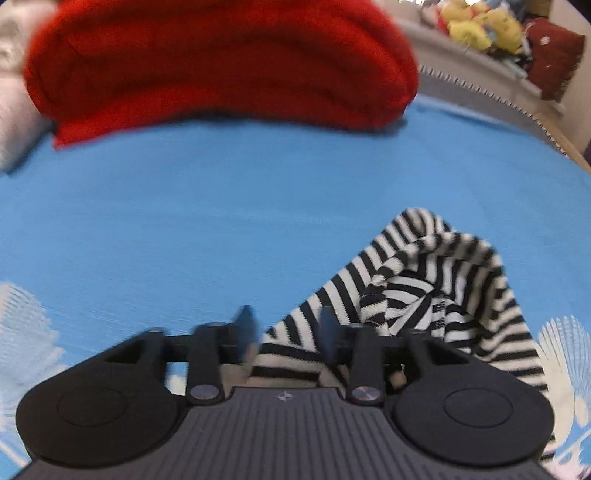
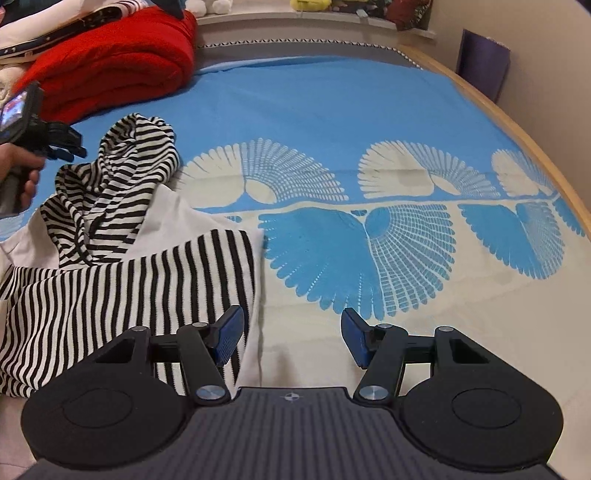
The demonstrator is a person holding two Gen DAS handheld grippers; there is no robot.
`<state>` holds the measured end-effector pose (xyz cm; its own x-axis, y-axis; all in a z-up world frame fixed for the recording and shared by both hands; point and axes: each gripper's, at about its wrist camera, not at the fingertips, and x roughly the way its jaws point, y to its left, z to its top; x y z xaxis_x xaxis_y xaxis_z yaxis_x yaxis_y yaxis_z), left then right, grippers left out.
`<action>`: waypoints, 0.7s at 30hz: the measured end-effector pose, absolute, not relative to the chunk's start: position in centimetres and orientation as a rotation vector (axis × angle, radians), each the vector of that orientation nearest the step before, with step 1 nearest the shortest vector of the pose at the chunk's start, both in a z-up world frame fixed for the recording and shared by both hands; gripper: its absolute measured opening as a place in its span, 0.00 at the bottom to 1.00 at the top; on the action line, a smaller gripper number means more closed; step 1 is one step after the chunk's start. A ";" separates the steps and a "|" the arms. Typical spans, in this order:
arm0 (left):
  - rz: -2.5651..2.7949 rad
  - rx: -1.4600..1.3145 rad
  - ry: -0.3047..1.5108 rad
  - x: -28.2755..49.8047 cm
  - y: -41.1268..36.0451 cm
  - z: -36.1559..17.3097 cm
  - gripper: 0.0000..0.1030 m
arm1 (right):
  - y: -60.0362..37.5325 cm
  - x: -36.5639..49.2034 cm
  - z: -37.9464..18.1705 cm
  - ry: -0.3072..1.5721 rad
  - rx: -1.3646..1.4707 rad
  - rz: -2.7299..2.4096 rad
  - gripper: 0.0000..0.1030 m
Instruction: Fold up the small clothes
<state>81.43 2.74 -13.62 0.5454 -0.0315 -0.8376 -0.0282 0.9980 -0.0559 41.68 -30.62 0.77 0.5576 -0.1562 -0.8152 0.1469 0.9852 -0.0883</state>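
Note:
A black-and-white striped hooded garment [image 2: 110, 236] with white panels lies crumpled on the blue patterned bedspread [image 2: 332, 122]. Its hood [image 1: 436, 280] shows in the left wrist view, bunched up just right of my left gripper [image 1: 288, 334]. The left gripper is open, with striped cloth lying between and under its fingers. It also shows in the right wrist view [image 2: 62, 142], held by a hand at the hood's left side. My right gripper [image 2: 291, 339] is open and empty, its left finger [image 2: 229, 338] over the garment's lower right edge.
A folded red blanket [image 1: 221, 62] lies at the head of the bed, with white bedding [image 1: 14, 110] left of it. Plush toys [image 1: 480, 26] sit on a shelf behind. The bed's wooden edge [image 2: 517, 125] runs along the right, by the wall.

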 end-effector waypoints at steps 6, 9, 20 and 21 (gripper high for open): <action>-0.106 0.012 1.016 83.7 1.1 -15.3 0.24 | -31.5 42.2 0.5 0.974 -0.013 -0.216 0.59; -0.168 0.051 0.984 83.0 0.7 -13.6 0.01 | -31.3 42.4 0.9 0.965 0.003 -0.211 0.59; -0.700 0.237 0.631 55.3 1.9 -1.5 0.00 | -30.8 41.4 4.2 0.875 0.053 -0.208 0.58; -0.780 0.288 0.635 51.7 2.1 -1.4 0.00 | -30.7 41.2 4.5 0.864 0.064 -0.209 0.58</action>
<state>51.71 2.15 -1.44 0.5385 -0.5619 -0.6279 0.7287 0.6847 0.0122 41.16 -30.69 4.54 0.6305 -0.1566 -0.7602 0.2080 0.9777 -0.0289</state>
